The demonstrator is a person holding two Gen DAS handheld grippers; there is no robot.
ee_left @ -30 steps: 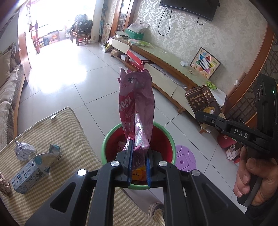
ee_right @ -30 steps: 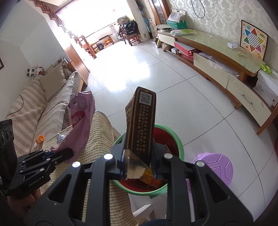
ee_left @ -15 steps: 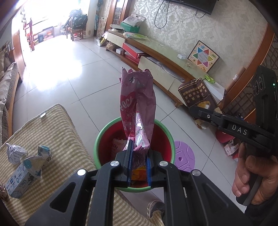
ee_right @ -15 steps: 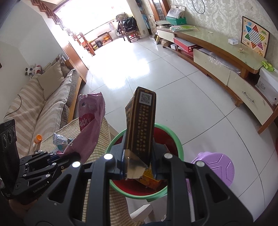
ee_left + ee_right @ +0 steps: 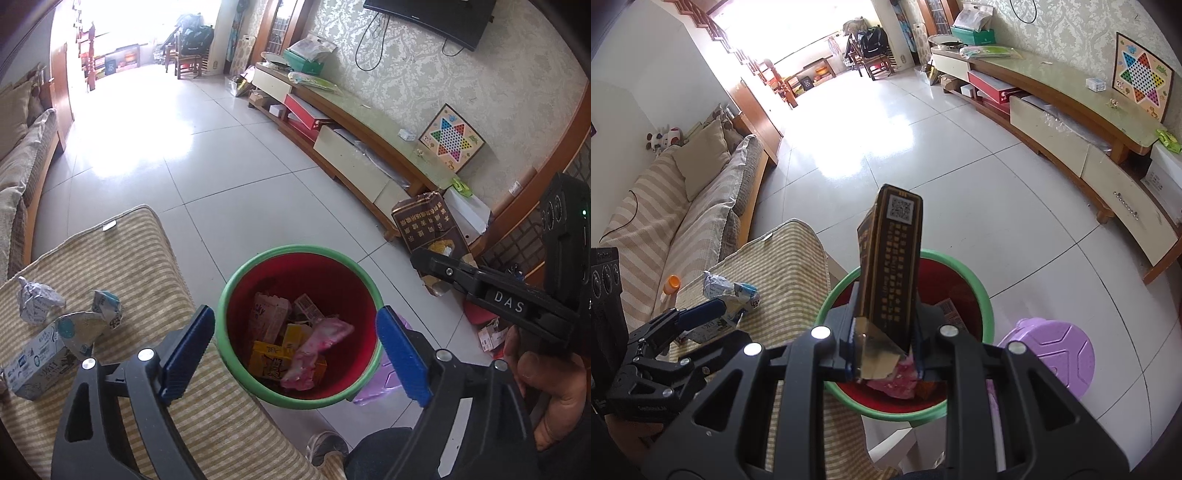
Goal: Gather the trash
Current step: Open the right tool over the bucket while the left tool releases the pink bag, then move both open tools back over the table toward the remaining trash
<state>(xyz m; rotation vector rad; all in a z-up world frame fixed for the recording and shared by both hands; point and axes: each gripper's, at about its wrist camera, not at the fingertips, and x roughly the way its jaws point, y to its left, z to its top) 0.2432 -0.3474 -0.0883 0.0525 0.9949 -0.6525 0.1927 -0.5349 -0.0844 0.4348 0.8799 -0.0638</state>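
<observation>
A red bin with a green rim (image 5: 295,254) stands on the floor beside a striped cushion (image 5: 122,258). My left gripper (image 5: 295,350) is open and empty above the bin. A pink wrapper (image 5: 317,343) lies inside on other boxes. My right gripper (image 5: 884,332) is shut on a tall brown box (image 5: 892,258) and holds it upright over the bin (image 5: 982,295). That brown box also shows in the left wrist view (image 5: 428,229). A crushed milk carton (image 5: 44,347) and crumpled paper (image 5: 35,302) lie on the cushion.
A purple stool (image 5: 1056,350) stands right of the bin. A long low TV cabinet (image 5: 354,147) runs along the right wall, with a checkers board (image 5: 452,136) on it. A striped sofa (image 5: 665,214) is at the left. My shoe (image 5: 325,446) is below the bin.
My left gripper has opened and let go of the pink wrapper, which has dropped into the bin. My right gripper still holds the brown box over the bin.
</observation>
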